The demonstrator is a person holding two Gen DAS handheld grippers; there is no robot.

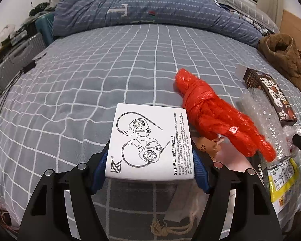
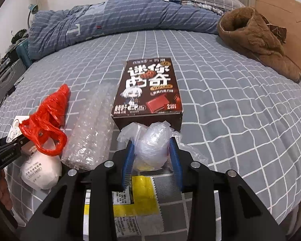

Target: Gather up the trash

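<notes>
While gripped, white box [image 1: 150, 142] between left tongs [image 1: 150, 158]

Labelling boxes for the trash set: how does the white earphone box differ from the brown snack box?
The white earphone box is pale with line drawings; the brown snack box is dark with bold printed graphics. The white earphone box sits between the pads of the left hand-held gripper; the brown snack box lies ungripped on the bedsheet. The brown snack box looks longer. Both are flat rectangular cartons, face up.
</notes>
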